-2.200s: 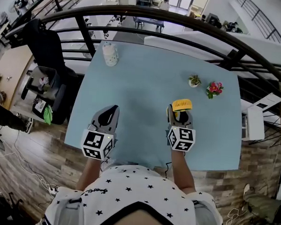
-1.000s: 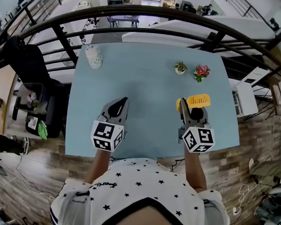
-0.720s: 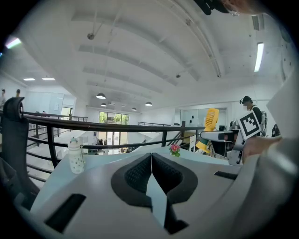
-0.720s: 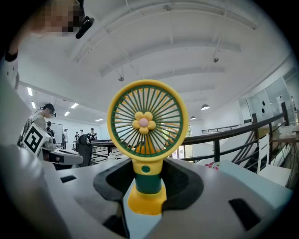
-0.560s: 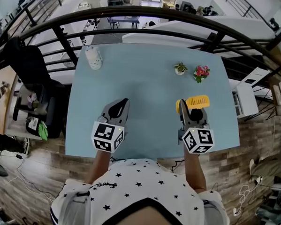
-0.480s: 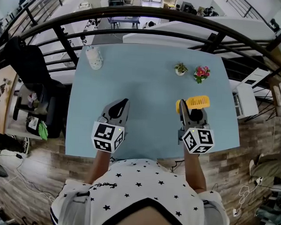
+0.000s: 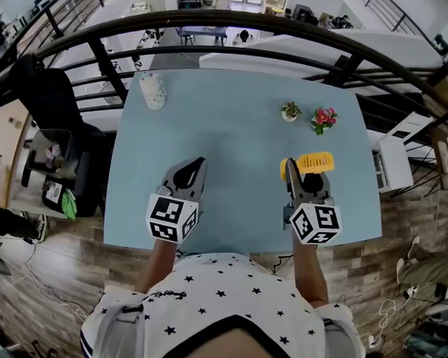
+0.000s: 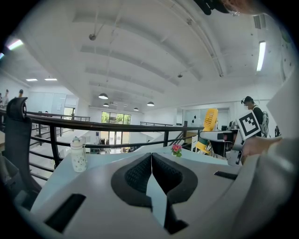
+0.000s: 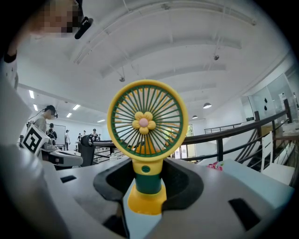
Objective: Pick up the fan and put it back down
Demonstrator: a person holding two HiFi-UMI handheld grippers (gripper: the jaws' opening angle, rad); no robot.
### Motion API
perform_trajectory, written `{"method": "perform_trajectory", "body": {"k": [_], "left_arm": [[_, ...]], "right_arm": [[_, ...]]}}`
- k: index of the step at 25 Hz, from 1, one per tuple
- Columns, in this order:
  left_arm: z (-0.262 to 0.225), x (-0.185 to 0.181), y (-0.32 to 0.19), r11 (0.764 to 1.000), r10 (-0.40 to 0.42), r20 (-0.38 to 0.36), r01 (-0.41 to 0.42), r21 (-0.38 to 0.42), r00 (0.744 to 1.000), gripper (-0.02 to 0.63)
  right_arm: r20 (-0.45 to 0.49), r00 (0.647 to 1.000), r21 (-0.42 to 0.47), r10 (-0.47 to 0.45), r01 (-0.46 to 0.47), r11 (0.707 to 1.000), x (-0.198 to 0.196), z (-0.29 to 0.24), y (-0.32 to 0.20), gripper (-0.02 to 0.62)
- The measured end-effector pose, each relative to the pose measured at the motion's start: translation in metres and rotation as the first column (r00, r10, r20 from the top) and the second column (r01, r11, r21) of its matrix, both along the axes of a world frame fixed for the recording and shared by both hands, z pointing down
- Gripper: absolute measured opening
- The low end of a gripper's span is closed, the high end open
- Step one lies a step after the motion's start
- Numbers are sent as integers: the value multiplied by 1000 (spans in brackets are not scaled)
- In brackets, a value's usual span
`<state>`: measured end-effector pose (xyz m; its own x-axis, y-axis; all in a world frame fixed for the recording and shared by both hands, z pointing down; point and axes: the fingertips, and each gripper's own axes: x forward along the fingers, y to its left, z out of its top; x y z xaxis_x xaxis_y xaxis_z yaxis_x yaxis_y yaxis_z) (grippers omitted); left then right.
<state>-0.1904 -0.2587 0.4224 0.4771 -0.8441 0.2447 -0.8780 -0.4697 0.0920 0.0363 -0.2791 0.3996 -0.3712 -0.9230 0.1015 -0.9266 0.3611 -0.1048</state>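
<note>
The fan [image 9: 146,122] is yellow and green with a flower hub. It stands upright between the jaws of my right gripper [image 9: 145,173], whose black pads press on its green stem just above the yellow base. In the head view my right gripper [image 7: 304,171] is over the right half of the blue table [image 7: 226,137], and the fan [image 7: 313,161] shows edge-on at its tips. In the left gripper view the fan [image 8: 210,123] looks raised a little off the tabletop. My left gripper [image 7: 196,165] hangs over the table's left half, its jaws closed together with nothing between them [image 8: 151,158].
A white patterned bottle [image 7: 151,91] [image 8: 78,155] stands at the far left corner. A small potted plant [image 7: 290,111] and pink flowers [image 7: 324,118] [image 8: 176,149] sit at the far right. A black railing [image 7: 240,22] runs behind the table. The table's near edge is just below both grippers.
Nothing has moved over the last second. In the earliest frame the fan stood on the table at the right gripper's tips; since then it has sat in the jaws, its head showing edge-on.
</note>
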Motion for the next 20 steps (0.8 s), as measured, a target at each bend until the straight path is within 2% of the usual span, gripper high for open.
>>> {"method": "perform_trajectory", "body": {"k": [20], "left_arm": [[3, -14, 6, 997, -77, 22, 78, -17, 997, 29]], "right_arm": [[4, 999, -30, -53, 53, 998, -11, 19, -17, 173]]}}
